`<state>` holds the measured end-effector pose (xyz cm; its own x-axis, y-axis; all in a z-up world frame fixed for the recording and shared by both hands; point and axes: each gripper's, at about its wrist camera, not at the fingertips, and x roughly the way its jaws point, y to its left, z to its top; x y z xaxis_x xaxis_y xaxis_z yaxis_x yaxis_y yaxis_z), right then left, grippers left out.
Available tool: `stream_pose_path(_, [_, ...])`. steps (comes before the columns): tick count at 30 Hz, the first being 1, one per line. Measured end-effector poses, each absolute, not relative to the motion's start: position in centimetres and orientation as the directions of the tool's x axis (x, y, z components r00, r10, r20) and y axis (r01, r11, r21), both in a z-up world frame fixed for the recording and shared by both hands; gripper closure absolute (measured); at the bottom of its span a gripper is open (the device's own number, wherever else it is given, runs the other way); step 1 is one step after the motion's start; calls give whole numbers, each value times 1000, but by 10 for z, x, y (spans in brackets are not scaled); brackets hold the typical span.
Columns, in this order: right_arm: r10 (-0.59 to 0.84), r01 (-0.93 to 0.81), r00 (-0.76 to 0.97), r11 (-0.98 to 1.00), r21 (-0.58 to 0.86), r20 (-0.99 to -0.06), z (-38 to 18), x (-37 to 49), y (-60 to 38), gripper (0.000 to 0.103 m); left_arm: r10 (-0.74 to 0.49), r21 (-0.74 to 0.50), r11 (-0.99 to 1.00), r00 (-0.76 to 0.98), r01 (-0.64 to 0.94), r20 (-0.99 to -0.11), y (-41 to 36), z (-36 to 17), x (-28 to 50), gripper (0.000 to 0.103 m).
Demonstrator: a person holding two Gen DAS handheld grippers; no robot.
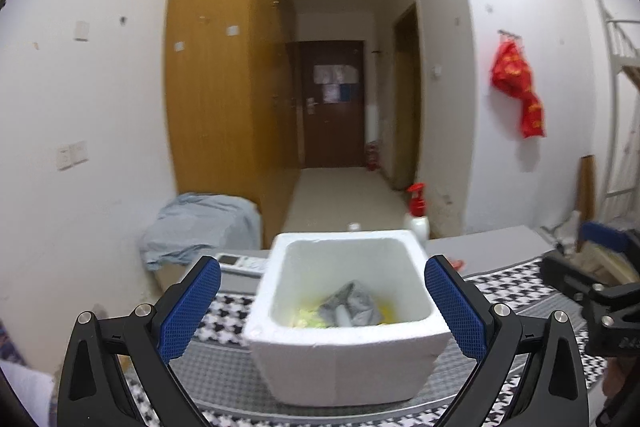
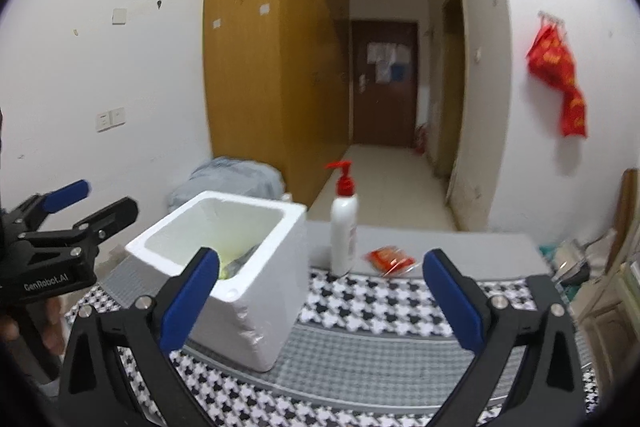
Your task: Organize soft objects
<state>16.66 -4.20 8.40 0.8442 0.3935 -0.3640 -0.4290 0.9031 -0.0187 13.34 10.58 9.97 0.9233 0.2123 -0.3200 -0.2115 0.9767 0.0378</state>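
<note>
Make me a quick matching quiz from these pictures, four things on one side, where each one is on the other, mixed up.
Things:
1. grey cloth
2. red packet
3. pump bottle
4. red bag

Places:
A. hanging on the wall
B. standing right of the foam box
C. inside the foam box
D. lying flat on the table

Pairs: 1-C, 2-D, 3-B, 4-A

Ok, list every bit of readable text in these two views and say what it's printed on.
"GenRobot.AI": white lettering on the black body of the left gripper, seen from the right wrist view.
Red hanging bags on the wall: yellow print, too blurred to read.
Pump bottle: label too blurred to read.
Red packet on the table: print unreadable.
Papers on the far door: too small to read.
</note>
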Motion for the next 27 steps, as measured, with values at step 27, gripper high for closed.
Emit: stream_pose_path(27, [414, -431, 855, 902, 16, -313, 85, 87, -63, 0, 153, 54, 988, 958, -144, -243, 74, 96, 52, 1])
